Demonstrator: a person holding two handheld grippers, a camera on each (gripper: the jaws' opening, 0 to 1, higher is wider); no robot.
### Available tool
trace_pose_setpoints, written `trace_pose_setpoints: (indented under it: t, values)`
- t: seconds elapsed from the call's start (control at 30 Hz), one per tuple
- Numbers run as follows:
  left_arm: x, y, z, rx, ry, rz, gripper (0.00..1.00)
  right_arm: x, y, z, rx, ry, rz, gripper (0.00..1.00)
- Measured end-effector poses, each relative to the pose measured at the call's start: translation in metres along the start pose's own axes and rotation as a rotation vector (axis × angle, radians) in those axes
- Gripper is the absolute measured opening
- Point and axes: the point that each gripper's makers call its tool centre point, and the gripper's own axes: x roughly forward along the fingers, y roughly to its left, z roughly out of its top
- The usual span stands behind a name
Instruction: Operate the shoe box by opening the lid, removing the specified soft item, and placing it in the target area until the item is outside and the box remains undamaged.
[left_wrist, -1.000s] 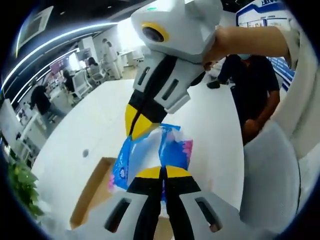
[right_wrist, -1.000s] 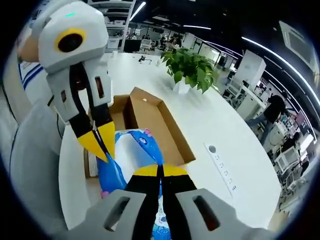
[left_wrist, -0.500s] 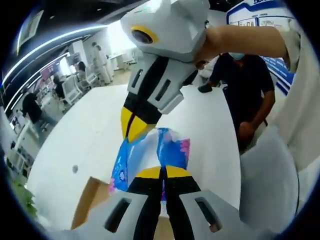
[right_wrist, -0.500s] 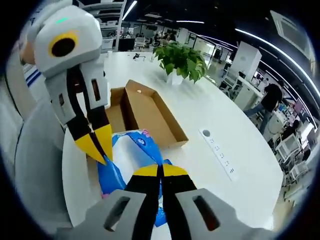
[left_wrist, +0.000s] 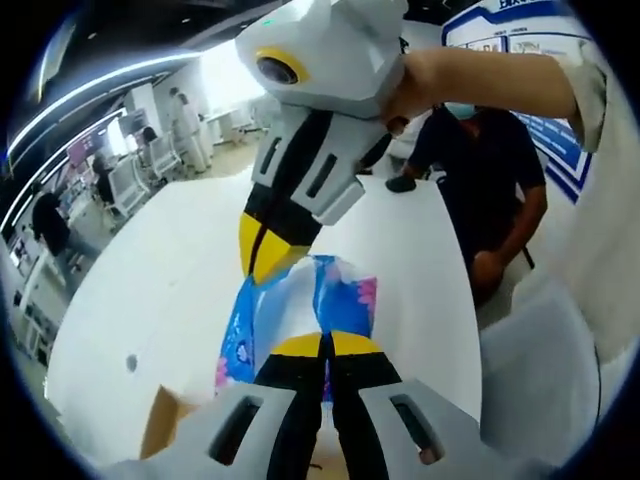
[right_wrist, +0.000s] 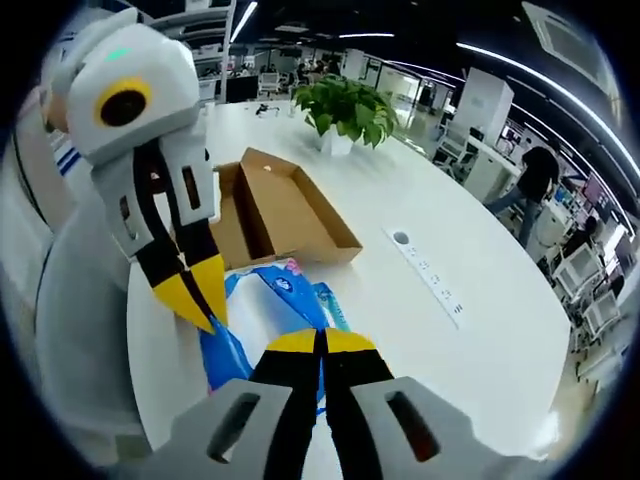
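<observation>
the left gripper (left_wrist: 325, 345) is seen with its jaws pressed together on the near edge of the soft pack (left_wrist: 300, 310), and the right gripper (right_wrist: 322, 342) is likewise clamped on the same pack's opposite edge. in the left gripper view the right gripper descends from 12 o'clock, its yellow tips pinching the pack's upper corner; in the right gripper view the left gripper comes in from 10 o'clock and bites the pack at its left side. the pack is thus held stretched between both grippers, probably so the limp plastic is kept from sagging or slipping while it is carried.

the white counter (right_wrist: 420, 215) is spread beneath everything. the shoe box (right_wrist: 285, 205) is seen lying open at 12 o'clock in the right gripper view, apart from the pack, so the item is judged to be already out and clear of the cardboard walls. a potted plant (right_wrist: 345, 105) is stood beyond the box. a power strip (right_wrist: 428, 280) is set into the counter at 2 o'clock.
</observation>
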Motion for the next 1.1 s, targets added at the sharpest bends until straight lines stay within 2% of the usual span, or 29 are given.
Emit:
trace_pose_setpoints:
  t: [0.53, 1.1]
  values:
    - [0.047, 0.003, 0.019, -0.009, -0.007, -0.067, 0.00, -0.015, -0.027, -0.044, 0.059, 0.025, 0.005, 0.00]
    - [0.090, 0.012, 0.033, -0.032, -0.012, -0.132, 0.00, -0.020, -0.050, -0.070, 0.058, 0.066, 0.030, 0.00]
